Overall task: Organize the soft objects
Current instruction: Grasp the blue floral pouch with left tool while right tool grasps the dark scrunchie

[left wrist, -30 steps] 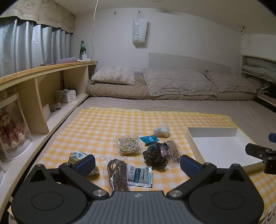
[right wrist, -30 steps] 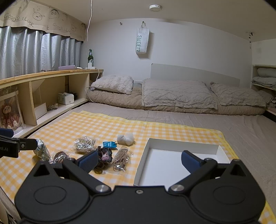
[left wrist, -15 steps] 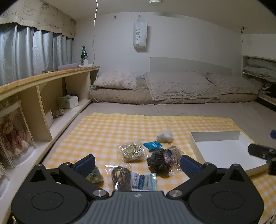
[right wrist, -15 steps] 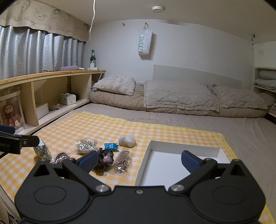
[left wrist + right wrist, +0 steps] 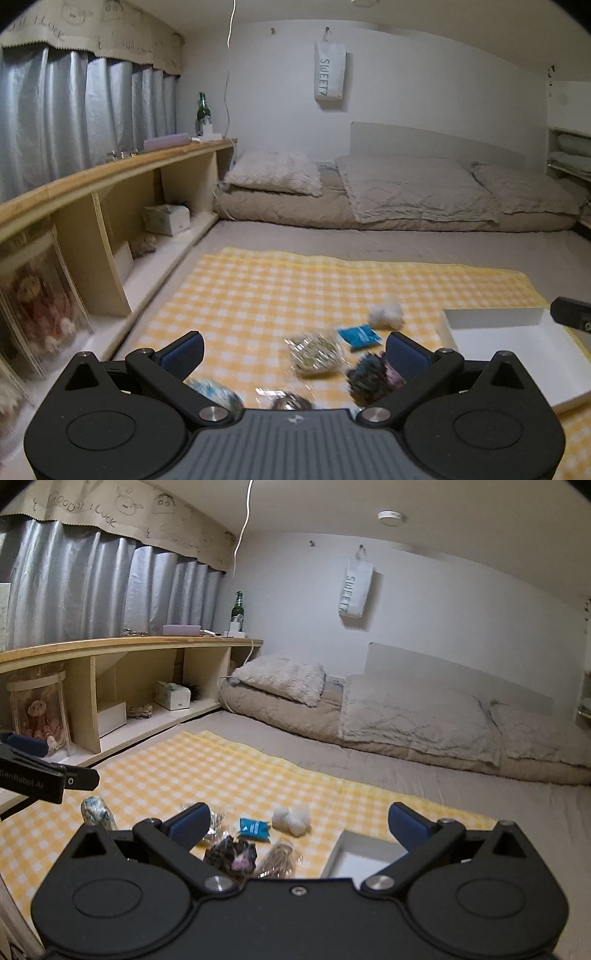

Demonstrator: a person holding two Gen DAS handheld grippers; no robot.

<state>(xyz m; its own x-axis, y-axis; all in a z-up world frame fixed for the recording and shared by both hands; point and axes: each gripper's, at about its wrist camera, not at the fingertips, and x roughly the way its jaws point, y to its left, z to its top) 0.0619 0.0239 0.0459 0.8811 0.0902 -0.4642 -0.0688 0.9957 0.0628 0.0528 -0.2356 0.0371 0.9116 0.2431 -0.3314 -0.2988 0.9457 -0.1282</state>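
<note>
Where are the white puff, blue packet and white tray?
white puff [image 5: 290,818]: right wrist view, on the dip where its two lobes join.
blue packet [image 5: 359,335]: left wrist view, middle of its face.
white tray [image 5: 495,318]: left wrist view, inner face of its far wall.

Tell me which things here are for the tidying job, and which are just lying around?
For the job: white fluffy ball, blue packet, dark scrunchie bundle, clear bag of bands, white tray.

Just lying around: green bottle, pillow, tissue box, hanging bag.
</note>
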